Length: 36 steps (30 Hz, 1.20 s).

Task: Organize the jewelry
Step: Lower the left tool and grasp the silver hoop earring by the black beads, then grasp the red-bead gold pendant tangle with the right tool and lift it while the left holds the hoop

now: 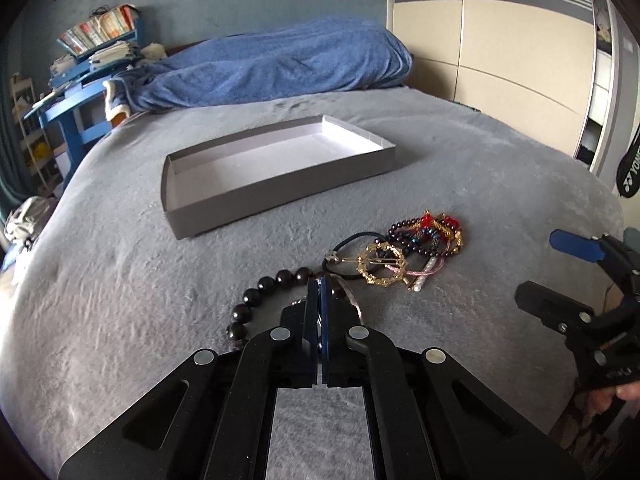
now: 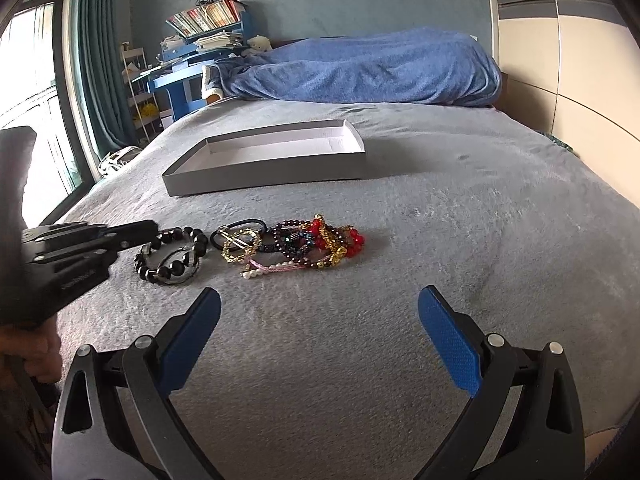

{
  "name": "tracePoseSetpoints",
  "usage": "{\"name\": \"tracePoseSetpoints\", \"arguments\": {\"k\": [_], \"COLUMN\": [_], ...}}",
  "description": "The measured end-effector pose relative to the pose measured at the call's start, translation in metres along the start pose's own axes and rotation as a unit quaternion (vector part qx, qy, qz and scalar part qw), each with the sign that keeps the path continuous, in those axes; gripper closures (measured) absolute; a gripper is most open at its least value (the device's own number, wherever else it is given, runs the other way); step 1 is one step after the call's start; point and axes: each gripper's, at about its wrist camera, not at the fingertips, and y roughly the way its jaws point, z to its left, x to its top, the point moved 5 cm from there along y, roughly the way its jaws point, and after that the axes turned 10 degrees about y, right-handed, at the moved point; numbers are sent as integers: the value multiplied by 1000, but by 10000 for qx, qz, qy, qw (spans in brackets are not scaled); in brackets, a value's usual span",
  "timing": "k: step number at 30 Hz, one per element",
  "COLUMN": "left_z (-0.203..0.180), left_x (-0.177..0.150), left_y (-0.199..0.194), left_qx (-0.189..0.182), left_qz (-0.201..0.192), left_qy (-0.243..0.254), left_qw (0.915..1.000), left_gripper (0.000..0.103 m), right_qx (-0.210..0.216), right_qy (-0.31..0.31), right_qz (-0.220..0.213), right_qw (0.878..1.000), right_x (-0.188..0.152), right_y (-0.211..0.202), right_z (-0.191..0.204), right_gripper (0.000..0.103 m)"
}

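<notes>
**Jewelry lot on grey bedspread**

Right gripper: jaws wide apart, holding nothing, above bare grey plush bedspread. Left gripper: jaws pressed together at the black round-bead bracelet; whether a bead is pinched cannot be told. Just beside: tangled pile of gold, red, pearl and dark-bead jewelry. Beyond: shallow grey cardboard tray, nothing inside.

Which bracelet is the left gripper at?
The large black-bead bracelet, set apart left of the tangled pile; left gripper has its fingers shut at its beads.
</notes>
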Motion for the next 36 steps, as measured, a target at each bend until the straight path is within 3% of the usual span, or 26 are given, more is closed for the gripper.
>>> {"name": "tracePoseSetpoints", "arguments": {"k": [15,20,24,30,36], "left_z": [14,12,6,-4,-5], "left_x": [-1,-16,-28,-34,-44], "left_y": [-20,-8,-3,3,13], "left_qx": [42,1,-121,-118,-140], "left_qz": [-153,226,464,618,863], "left_qy": [-122,-106,-133,1,-82], "left_qw": [9998,9997,9988,9980,9961], "left_gripper": [102,102,85,85,85], "right_qx": [32,76,83,175,297], "right_qy": [170,224,216,188,-32], "right_qz": [415,561,601,530,543], "right_qw": [9990,9981,9979,9983,9981], "right_x": [15,22,26,32,47], "right_y": [36,53,60,62,78], "right_z": [-15,-18,-18,-14,0], "right_gripper": [6,6,6,6,27]}}
